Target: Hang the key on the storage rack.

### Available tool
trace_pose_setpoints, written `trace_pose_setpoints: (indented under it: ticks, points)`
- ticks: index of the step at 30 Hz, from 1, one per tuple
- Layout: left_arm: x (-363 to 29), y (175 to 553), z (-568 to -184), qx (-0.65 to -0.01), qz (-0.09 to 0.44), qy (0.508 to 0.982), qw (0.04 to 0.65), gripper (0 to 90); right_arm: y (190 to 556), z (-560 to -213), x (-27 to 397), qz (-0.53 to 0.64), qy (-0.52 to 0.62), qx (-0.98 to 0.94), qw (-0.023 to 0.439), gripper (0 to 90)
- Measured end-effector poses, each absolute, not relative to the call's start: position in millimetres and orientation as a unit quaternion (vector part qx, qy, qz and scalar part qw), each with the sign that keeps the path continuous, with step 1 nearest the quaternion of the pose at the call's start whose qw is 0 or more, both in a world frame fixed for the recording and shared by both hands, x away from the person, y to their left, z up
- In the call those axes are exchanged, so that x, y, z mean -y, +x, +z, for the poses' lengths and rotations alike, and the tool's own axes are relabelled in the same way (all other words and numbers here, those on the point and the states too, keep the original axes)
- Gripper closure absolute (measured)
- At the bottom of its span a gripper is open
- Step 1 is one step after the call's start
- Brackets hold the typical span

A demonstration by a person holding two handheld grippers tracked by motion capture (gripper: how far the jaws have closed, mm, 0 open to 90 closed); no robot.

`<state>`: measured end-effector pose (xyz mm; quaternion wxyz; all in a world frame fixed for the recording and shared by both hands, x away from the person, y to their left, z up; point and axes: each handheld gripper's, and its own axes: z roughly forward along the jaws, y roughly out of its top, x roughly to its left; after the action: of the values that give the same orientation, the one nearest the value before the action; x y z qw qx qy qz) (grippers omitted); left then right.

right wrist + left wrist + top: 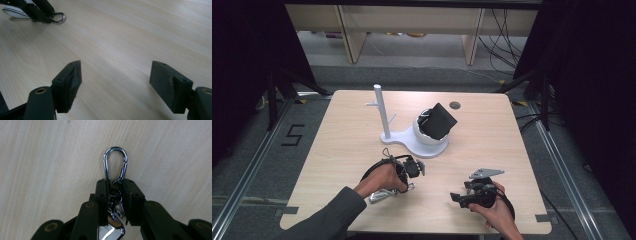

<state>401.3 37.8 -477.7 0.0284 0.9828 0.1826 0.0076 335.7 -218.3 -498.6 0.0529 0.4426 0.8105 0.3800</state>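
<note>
In the high view, the left gripper (411,169) sits low and left of centre on the pale wooden table (492,145), with the person's hand and dark sleeve covering most of its body. A shiny bit of metal pokes out beneath that hand, too small to make out there. The right gripper (464,196) lies at the lower right, partly wrapped by the other hand, a grey three-cornered plate on top. Above them, at the centre of the frame, stands a white plastic stand with an upright post and a round bowl (422,140); a black boxy object (439,121) rests tilted in the bowl, its lower part hidden by the rim.

In the left gripper view, the black jaws are pressed shut on a silver metal carabiner clip (115,165). Its loop sticks out above the jaw tips over the table, while its lower part and the attached ring and shiny pieces are half hidden between the jaws and cut off at the bottom edge.

In the right gripper view, the two jaws stand wide apart with bare table between them. At the upper left corner the left gripper and the clip's loop (58,18) appear, cropped by the edge.
</note>
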Motion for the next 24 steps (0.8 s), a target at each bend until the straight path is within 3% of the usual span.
trace_pose_setpoints:
  ticks: [12, 24]
  points:
    - [-39.7, 399.1, -474.8, -0.159, 0.004, 0.987, 0.037, 75.3, 336.5, -498.5, 219.9, 0.377, 0.442, -0.812, 0.051, 27.3]
    - [-71.0, 409.2, -432.7, -0.192, 0.022, 0.978, 0.085, 75.3, 336.1, -496.9, 220.9, 0.369, 0.452, -0.812, 0.035, 27.4]
